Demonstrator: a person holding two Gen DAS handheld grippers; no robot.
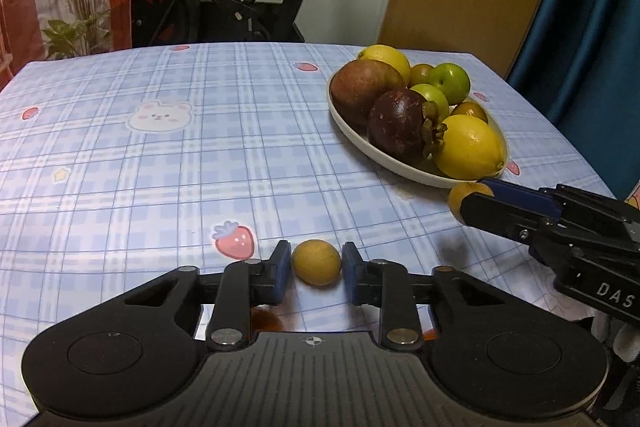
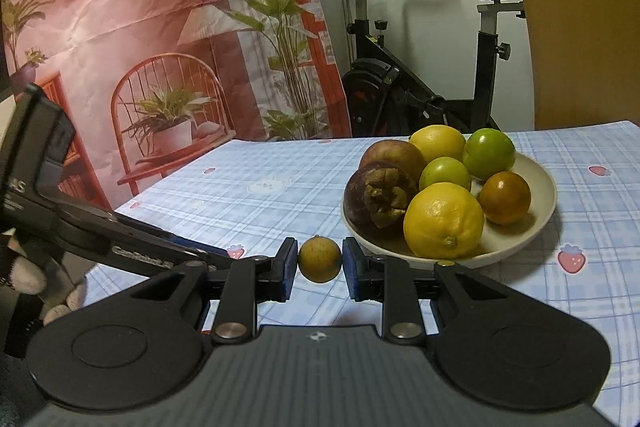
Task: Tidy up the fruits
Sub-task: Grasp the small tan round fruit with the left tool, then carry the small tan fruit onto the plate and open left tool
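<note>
Plate [image 1: 404, 167] of fruit on table [image 1: 160, 155], right side

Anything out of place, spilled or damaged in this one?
Nothing stands out. The plate sits flat with its fruit piled inside, and each gripper, left and right, holds one small brown fruit.

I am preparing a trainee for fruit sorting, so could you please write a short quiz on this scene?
1. True or false: the right gripper is empty.
2. How many lemons lie on the plate? A: one. B: two. C: four.
3. What is between the pads of the left gripper?

Key
1. False: it is shut on a small fruit.
2. B.
3. Another small fruit, yellow-brown, gripped from both sides.
</note>
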